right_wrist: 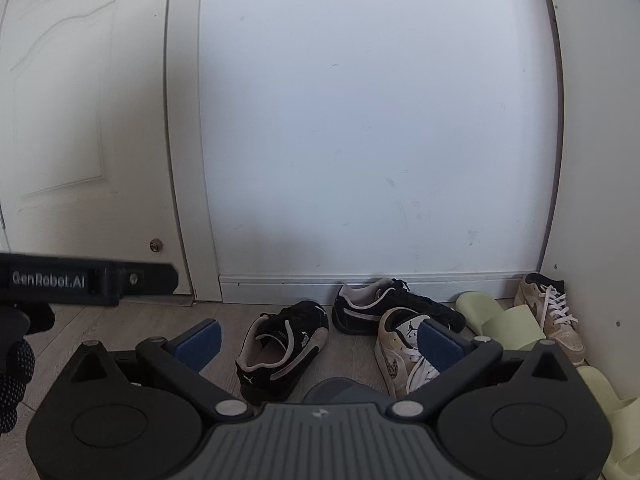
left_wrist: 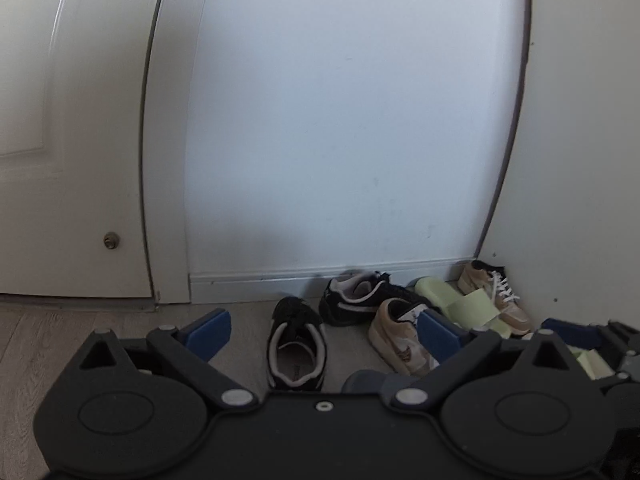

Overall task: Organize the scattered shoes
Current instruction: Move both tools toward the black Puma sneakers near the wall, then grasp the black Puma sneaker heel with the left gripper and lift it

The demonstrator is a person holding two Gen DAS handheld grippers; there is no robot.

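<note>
Several shoes lie scattered on the floor against a white wall. In the left wrist view, a black sneaker (left_wrist: 298, 344) sits between and beyond the fingers of my open left gripper (left_wrist: 324, 336). A second black sneaker (left_wrist: 360, 298) lies by the baseboard. One beige sneaker (left_wrist: 398, 340) is just behind the right pad, and another (left_wrist: 496, 292) is in the corner beside a pale green slide (left_wrist: 460, 300). My right gripper (right_wrist: 320, 344) is also open and empty, with a black sneaker (right_wrist: 280, 348) and a beige sneaker (right_wrist: 400, 352) ahead of it.
A white door (left_wrist: 72, 160) with a doorstop stands to the left, and a white side panel (right_wrist: 600, 200) closes off the right. A second green slide (right_wrist: 612, 420) lies at the near right. A gloved hand (right_wrist: 16, 368) shows at the left edge. Wood-look floor (left_wrist: 60, 332) extends to the left.
</note>
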